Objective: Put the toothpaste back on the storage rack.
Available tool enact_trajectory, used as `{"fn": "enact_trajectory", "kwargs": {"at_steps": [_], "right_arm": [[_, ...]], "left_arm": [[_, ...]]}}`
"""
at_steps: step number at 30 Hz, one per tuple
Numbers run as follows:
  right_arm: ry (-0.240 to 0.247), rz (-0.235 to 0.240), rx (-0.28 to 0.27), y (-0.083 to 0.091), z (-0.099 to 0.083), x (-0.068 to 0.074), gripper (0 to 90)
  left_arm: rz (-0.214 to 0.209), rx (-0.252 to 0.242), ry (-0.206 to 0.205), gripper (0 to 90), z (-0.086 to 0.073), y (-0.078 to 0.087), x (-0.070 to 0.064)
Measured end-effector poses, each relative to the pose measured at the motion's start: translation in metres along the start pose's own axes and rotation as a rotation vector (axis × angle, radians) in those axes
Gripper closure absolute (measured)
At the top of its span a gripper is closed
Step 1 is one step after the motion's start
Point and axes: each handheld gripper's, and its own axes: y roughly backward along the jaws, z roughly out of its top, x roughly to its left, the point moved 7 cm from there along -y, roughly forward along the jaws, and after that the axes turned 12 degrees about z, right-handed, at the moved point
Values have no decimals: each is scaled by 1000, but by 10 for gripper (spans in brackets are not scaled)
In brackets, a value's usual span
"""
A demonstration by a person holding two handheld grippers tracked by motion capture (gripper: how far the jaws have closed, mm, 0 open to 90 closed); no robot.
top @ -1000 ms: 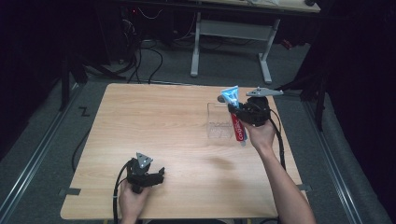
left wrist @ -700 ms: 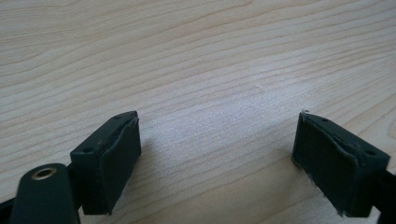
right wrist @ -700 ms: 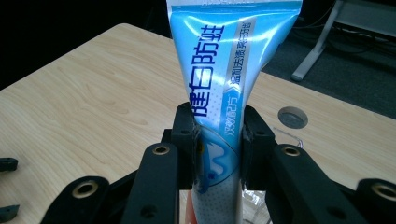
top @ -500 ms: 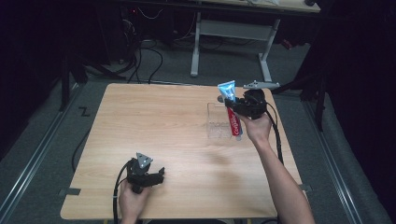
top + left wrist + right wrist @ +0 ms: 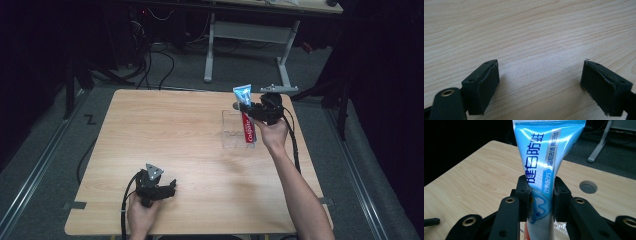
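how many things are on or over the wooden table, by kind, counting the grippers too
black two-jaw grippers: 2, left gripper open on the table, right gripper shut on the tube
blue, white and red toothpaste tube: 1
clear plastic tray: 1
total: 4

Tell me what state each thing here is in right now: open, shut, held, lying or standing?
Blue and red toothpaste tube: held upright, crimped end up, lower end in or just above the tray.
Right gripper: shut on the tube.
Left gripper: open, holding nothing, low over the table.
Clear plastic tray: lying flat.
Light wooden table: bare around the left gripper.
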Motion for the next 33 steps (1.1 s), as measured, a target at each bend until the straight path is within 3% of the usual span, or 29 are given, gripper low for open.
{"fn": "enact_trajectory", "kwargs": {"at_steps": [12, 33], "right_arm": [[19, -17, -5, 1, 10, -1, 717], [5, -35, -38, -10, 24, -7, 715]], "left_arm": [[0, 0, 0, 156, 0, 0, 0], [0, 0, -2, 156, 0, 0, 0]]}}
